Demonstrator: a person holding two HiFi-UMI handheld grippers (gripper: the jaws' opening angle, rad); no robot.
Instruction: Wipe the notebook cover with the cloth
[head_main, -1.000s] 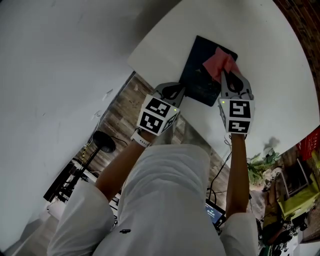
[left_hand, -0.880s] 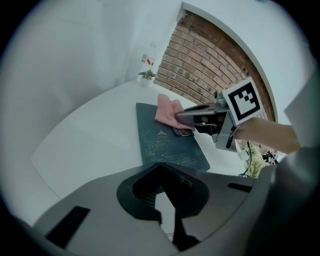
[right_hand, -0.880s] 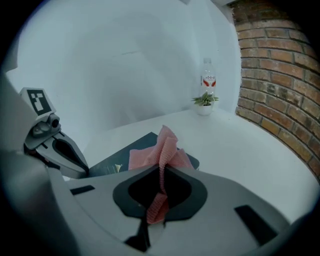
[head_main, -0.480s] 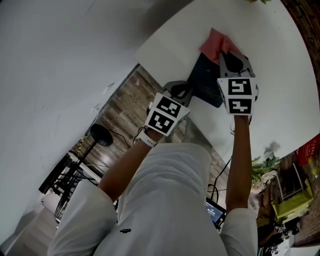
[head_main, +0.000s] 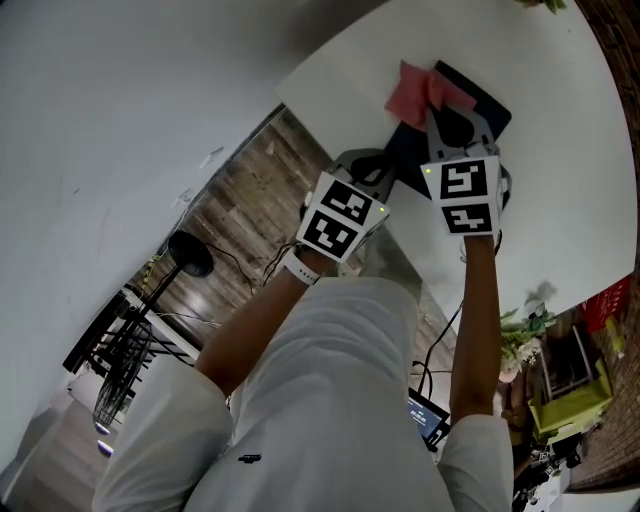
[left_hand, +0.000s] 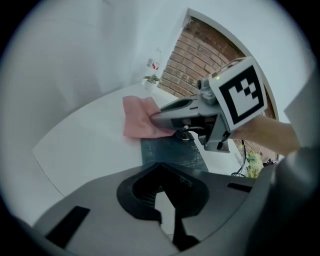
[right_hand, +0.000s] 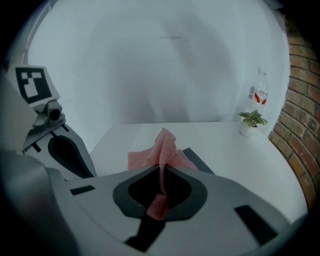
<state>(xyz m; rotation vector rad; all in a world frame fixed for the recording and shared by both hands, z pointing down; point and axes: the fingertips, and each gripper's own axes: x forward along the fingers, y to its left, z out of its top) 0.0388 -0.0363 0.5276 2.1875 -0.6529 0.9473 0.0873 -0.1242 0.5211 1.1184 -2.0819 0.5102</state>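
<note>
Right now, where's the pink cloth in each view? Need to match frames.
Head view: cloth top centre, just ahead of the right gripper.
Left gripper view: cloth left of centre, at the far end of the notebook.
Right gripper view: cloth dead centre, clamped by that gripper.
Shared landmark: the dark notebook under the cloth, in all three.
</note>
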